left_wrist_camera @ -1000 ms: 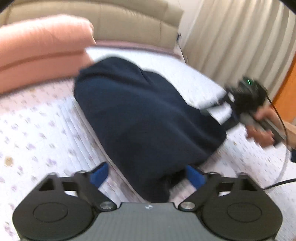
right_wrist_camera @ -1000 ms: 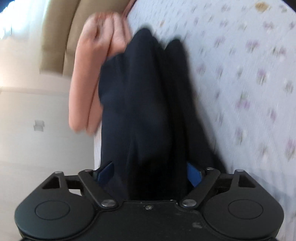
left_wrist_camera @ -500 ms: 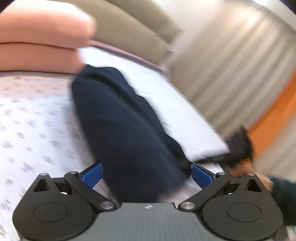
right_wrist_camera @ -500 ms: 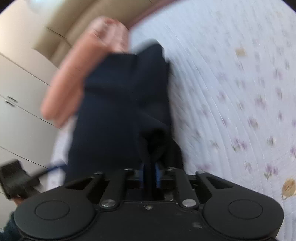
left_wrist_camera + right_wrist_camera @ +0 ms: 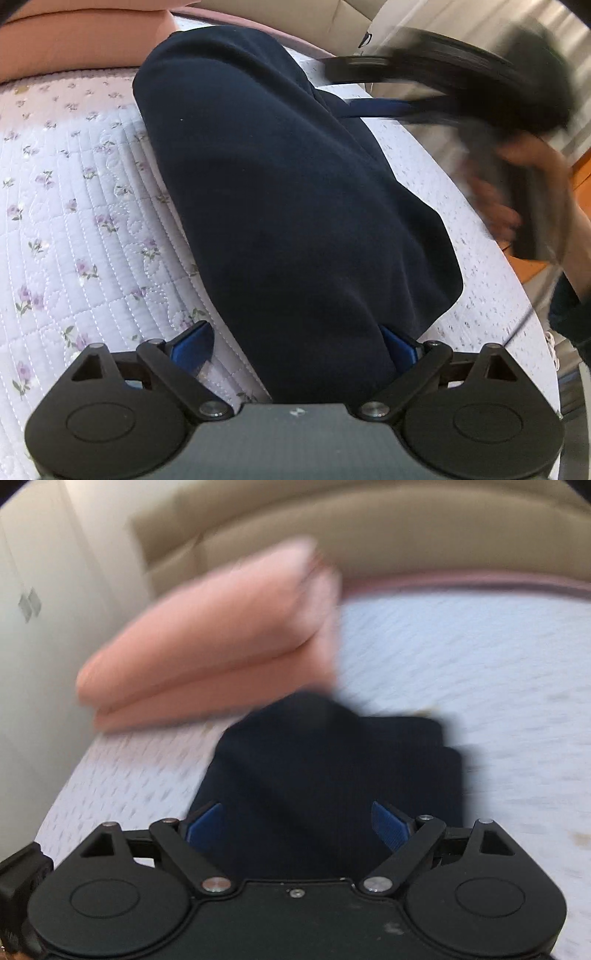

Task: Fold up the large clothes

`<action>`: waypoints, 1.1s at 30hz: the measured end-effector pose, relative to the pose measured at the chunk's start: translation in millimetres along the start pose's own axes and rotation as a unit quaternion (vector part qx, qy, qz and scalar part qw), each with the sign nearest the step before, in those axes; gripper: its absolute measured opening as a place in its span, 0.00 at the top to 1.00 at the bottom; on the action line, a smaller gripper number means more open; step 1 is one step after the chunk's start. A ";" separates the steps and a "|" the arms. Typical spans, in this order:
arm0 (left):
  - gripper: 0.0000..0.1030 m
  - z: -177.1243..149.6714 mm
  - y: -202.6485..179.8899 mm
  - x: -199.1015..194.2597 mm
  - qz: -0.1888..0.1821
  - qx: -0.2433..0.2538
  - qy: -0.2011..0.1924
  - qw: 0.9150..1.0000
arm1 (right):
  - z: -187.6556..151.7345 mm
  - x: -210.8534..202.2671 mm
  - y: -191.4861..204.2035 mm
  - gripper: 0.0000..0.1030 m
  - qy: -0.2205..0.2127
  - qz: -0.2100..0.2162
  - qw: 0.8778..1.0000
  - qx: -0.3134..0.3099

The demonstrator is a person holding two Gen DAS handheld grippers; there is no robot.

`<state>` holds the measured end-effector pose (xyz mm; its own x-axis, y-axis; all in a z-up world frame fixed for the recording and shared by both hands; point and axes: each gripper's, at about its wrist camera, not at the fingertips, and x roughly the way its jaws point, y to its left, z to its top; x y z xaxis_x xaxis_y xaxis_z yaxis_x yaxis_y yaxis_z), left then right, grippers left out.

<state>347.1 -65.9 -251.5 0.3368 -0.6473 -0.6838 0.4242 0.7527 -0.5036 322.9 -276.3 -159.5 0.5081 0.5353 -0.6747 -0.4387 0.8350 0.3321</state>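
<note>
**Navy garment lies folded on the bed, both grippers spread over it**

We see the bed (image 5: pixel 74 229) first: its quilted lilac cover, stitched in lines and printed with small purple flowers, fills most of the left wrist view and runs back to a padded beige headboard (image 5: pixel 369 528). To the far side a pale curtain (image 5: pixel 554 33) hangs, blurred, and in the right wrist view a cream wall or cupboard front (image 5: pixel 55 590) stands at the left.

The navy garment (image 5: pixel 280 192) lies on the cover as a long, thick folded bundle, stretching from near our left gripper toward the head of the bed. Beyond its far end sits a folded pink blanket (image 5: pixel 221 646), stacked in two layers against the headboard, close to the garment and perhaps touching it; we cannot tell.

Our left gripper (image 5: pixel 299 343) has its fingers wide apart and easing inward, the near end of the garment lying between them; the right blue pad (image 5: pixel 397 349) is partly hidden behind the cloth, the left one over bare quilt. Our right gripper (image 5: pixel 299 823) is opening, its fingers well apart with navy cloth between them, neither pad visibly pressing on it. In the left wrist view that gripper is a dark blur, held by a hand (image 5: pixel 495 210) over the garment's right side.
</note>
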 end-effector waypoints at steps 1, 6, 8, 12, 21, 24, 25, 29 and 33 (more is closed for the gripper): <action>0.05 -0.7 -1.4 1.2 0.002 0.005 0.000 1.000 | 4.5 28.3 5.3 0.00 0.029 -0.021 0.999 0.005; 0.05 -21.9 -51.5 23.5 0.082 0.153 0.025 0.985 | 33.6 102.2 -9.4 0.00 -0.017 -0.091 0.995 0.034; 0.01 -27.9 -61.8 29.7 0.103 0.176 0.024 0.979 | 42.7 113.6 -14.9 0.00 -0.012 -0.096 0.995 0.020; 0.04 -29.2 -58.4 22.7 0.087 0.145 0.007 0.986 | 49.6 112.0 -30.0 0.01 -0.018 -0.090 0.996 0.000; 0.03 -38.1 -34.4 -15.5 0.100 0.084 -0.038 0.991 | 39.5 1.5 -45.7 0.00 -0.020 -0.070 0.997 0.019; 0.02 -41.9 -25.4 -15.0 0.090 0.048 -0.034 0.994 | -10.1 -14.9 -22.7 0.00 0.069 -0.031 0.990 -0.118; 0.03 -41.9 -22.1 -15.6 0.083 0.037 -0.033 0.995 | -33.3 -16.2 -22.4 0.00 0.106 -0.023 0.980 -0.164; 0.08 -41.0 -22.3 -27.9 0.063 0.034 -0.011 0.997 | -79.5 -36.1 -82.0 0.00 0.122 -0.058 0.984 -0.114; 0.06 -27.0 -23.1 -54.5 0.033 -0.006 -0.014 0.999 | -79.7 -70.2 -92.3 0.00 0.082 -0.066 0.994 -0.041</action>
<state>296.3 -44.8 -216.8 0.3878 -0.5985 -0.7010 0.3897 0.7957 -0.4637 268.7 -401.1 -195.3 0.4395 0.3890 -0.8097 -0.4384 0.8796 0.1847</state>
